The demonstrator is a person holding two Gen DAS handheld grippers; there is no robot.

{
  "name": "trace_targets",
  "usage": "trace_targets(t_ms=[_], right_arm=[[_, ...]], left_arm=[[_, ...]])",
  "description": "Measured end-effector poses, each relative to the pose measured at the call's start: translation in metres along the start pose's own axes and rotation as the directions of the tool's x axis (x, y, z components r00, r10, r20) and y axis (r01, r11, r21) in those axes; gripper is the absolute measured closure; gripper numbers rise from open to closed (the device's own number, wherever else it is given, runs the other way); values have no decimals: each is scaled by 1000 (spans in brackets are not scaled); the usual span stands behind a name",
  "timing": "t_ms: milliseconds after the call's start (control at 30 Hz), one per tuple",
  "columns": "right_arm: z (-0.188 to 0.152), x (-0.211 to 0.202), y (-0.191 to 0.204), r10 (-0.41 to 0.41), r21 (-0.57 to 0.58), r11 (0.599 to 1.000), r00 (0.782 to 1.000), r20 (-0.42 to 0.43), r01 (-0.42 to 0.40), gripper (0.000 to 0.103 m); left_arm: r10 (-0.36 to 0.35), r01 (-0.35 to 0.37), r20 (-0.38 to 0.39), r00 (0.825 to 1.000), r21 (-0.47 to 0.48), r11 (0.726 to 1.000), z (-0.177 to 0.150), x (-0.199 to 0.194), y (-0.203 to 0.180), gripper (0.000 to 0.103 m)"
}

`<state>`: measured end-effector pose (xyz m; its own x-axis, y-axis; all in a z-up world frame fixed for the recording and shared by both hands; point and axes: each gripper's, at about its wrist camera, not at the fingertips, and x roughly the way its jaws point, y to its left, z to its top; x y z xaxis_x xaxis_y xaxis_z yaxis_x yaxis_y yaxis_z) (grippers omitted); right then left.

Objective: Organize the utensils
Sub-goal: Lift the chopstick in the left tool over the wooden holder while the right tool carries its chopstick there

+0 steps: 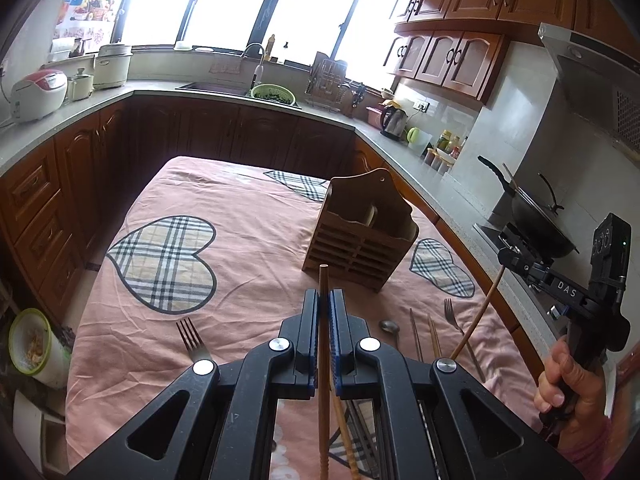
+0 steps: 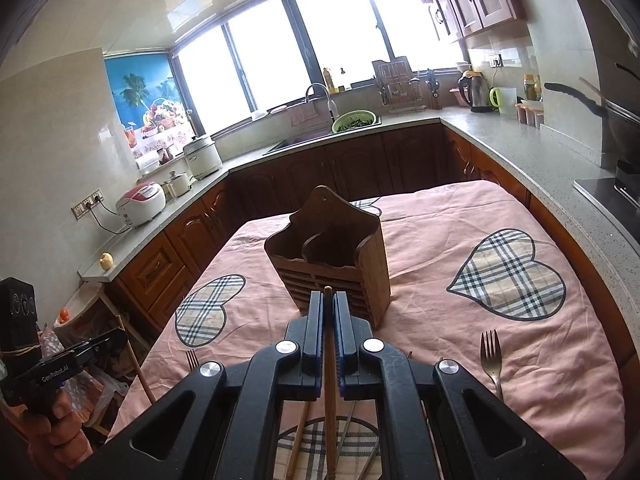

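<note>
My left gripper (image 1: 324, 295) is shut on a wooden chopstick (image 1: 323, 280) whose tip pokes out past the pads, above the pink cloth. The slatted wooden utensil holder (image 1: 360, 236) stands just beyond it, slightly right. My right gripper (image 2: 329, 297) is shut on another brown chopstick (image 2: 328, 364), right in front of the same holder (image 2: 332, 256). In the left wrist view the right gripper (image 1: 506, 255) hangs at the far right with its chopstick (image 1: 480, 312) slanting down. The left gripper (image 2: 120, 334) shows at the left edge of the right wrist view.
On the pink heart-print tablecloth (image 1: 248, 264) lie a fork (image 1: 192, 340), a spoon (image 1: 390, 326), two chopsticks (image 1: 416, 332), another fork (image 1: 452, 314). A fork (image 2: 491, 354) lies right of the right gripper. Kitchen counters ring the table; a wok (image 1: 536, 216) sits on the right.
</note>
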<state>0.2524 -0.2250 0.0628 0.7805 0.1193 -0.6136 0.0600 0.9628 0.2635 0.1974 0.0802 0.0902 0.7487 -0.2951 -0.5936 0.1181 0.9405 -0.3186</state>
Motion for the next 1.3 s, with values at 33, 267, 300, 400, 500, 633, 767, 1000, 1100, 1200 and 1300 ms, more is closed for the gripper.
trace_targets(t_ms=[33, 267, 300, 400, 500, 633, 767, 1000, 1100, 1200, 1300], right_arm=[[1, -2, 1, 2, -2, 1000, 1000, 5, -2, 99], [13, -13, 5, 11, -14, 1000, 999, 49, -10, 99], [15, -14, 5, 14, -11, 1000, 998, 55, -14, 99], [22, -17, 4, 17, -6, 1000, 997, 78, -17, 99], [30, -20, 3, 16, 4, 1000, 994, 107, -17, 99], [45, -22, -1, 6, 28, 1000, 987, 162, -11, 99], [64, -18, -6, -4, 48, 999, 978, 210, -7, 99], [106, -6, -14, -11, 75, 997, 953, 303, -12, 99], [122, 2, -17, -26, 83, 997, 941, 338, -2, 99], [134, 16, -22, -40, 94, 996, 935, 352, 7, 99], [139, 35, -26, -48, 96, 995, 939, 340, 16, 99]], left_arm=[[0, 0, 5, 1000, 1, 1000, 1, -1, 0, 99], [6, -6, 40, 999, 9, 1000, 11, -7, 0, 100], [6, -7, 45, 999, 11, 1000, 13, -7, 1, 100], [7, -8, 69, 998, 14, 1000, 20, -8, 2, 100], [6, -8, 106, 994, 19, 1000, 31, -9, 0, 100], [5, -9, 161, 987, 27, 1000, 49, -4, -3, 100], [-2, -4, 205, 979, 30, 1000, 69, 11, -6, 100], [-7, -5, 314, 949, 38, 999, 115, 44, -15, 100], [-5, -4, 349, 937, 27, 1000, 130, 68, -16, 100], [-3, 0, 360, 933, 8, 1000, 137, 101, -15, 99], [-3, 9, 332, 943, -16, 1000, 143, 139, -13, 99]])
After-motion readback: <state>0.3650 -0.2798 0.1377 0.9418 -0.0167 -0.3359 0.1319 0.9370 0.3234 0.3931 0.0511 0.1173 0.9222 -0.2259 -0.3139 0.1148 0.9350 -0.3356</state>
